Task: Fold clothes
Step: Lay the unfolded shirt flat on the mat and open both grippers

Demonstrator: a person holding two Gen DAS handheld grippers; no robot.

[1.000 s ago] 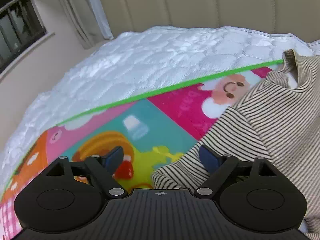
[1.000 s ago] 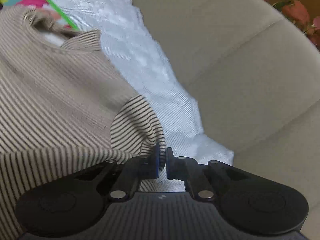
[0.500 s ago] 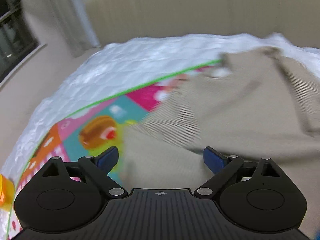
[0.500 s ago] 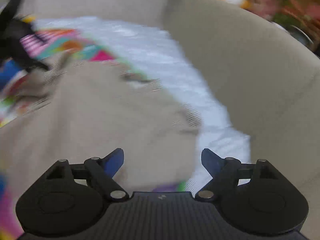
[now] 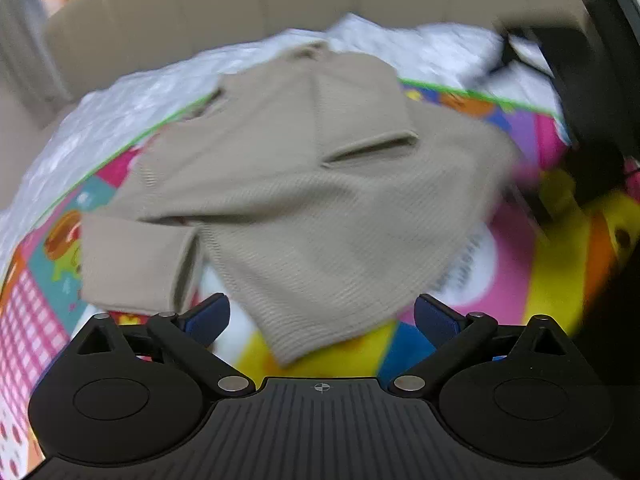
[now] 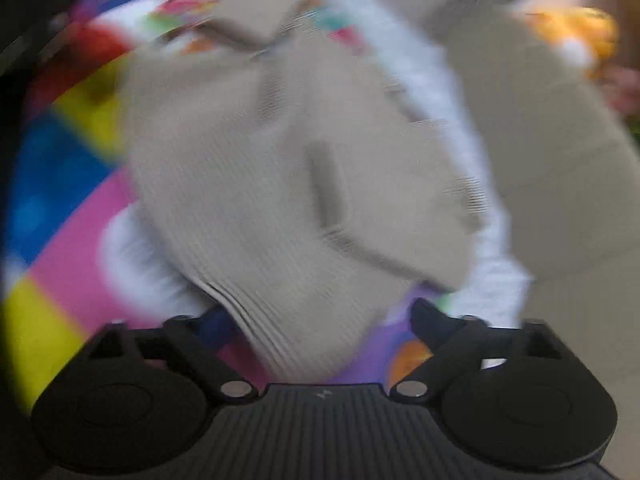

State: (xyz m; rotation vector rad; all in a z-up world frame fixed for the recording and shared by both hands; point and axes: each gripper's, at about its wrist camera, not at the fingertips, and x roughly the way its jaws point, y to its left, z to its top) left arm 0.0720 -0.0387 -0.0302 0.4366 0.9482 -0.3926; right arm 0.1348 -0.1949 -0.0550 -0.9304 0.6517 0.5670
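A beige striped sweater lies spread on a colourful play mat, with one sleeve folded across its chest and the other sleeve lying out to the left. My left gripper is open and empty, above the sweater's near hem. The right wrist view is blurred by motion: the sweater fills its middle, and my right gripper is open and empty over the sweater's near edge.
The mat lies on a white quilted cover on a bed with a beige padded headboard. A dark blurred shape stands at the right of the left wrist view. A yellow soft toy sits beyond the headboard.
My right gripper let go of the sleeve it pinched and opened. Both grippers pulled back from the sweater, so the whole garment now shows. The left gripper stayed open.
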